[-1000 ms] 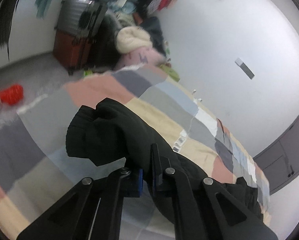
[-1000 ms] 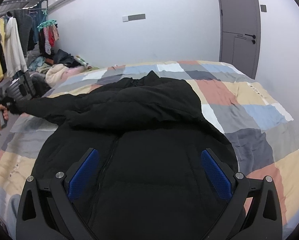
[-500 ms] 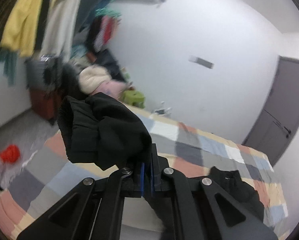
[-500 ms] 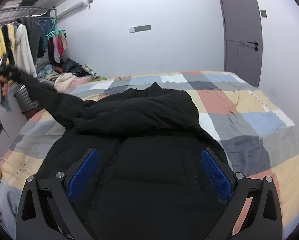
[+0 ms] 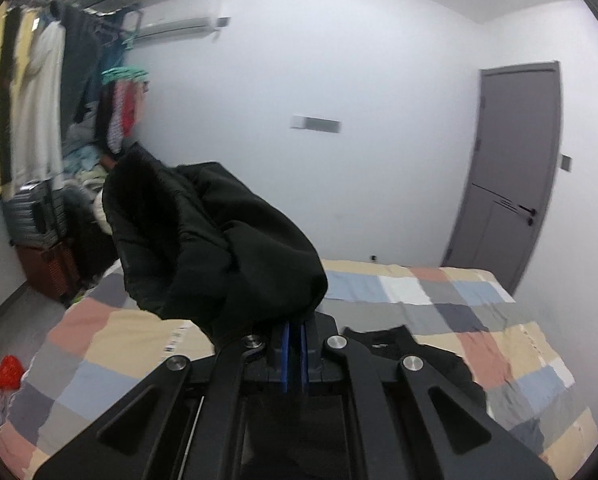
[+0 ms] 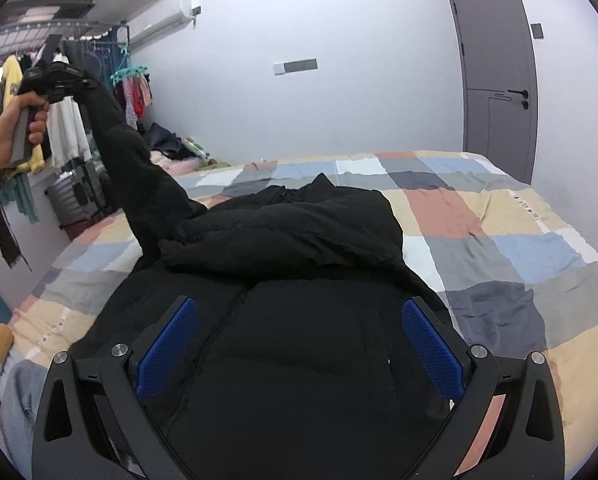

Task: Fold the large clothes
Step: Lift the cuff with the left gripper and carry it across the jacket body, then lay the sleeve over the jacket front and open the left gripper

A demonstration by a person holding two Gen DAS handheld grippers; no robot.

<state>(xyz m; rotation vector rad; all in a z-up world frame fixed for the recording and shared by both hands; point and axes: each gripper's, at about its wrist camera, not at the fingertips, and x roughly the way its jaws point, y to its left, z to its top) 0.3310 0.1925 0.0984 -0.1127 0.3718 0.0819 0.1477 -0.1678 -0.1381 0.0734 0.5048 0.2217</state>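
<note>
A large black puffer jacket (image 6: pixel 307 320) lies front up on the patchwork bed (image 6: pixel 499 240), its zipper running toward me. My left gripper (image 5: pixel 294 330) is shut on the end of the jacket's left sleeve (image 5: pixel 203 240) and holds it high above the bed; it also shows in the right wrist view (image 6: pixel 65 80), with the sleeve (image 6: pixel 139 176) stretched up from the jacket. My right gripper (image 6: pixel 299 344) is open and empty, low over the jacket's lower front. The other sleeve lies folded across the chest (image 6: pixel 283 236).
A clothes rack with hanging garments (image 6: pixel 31 128) and suitcases (image 6: pixel 79 192) stand left of the bed. A pile of clothes (image 6: pixel 171 148) lies at the far left corner. A grey door (image 6: pixel 495 68) is at the far right. A red object (image 5: pixel 7 372) lies on the floor.
My left gripper has lifted the sleeve end from bed level to high above the bed and turned toward the door. The right gripper has stayed open over the jacket.
</note>
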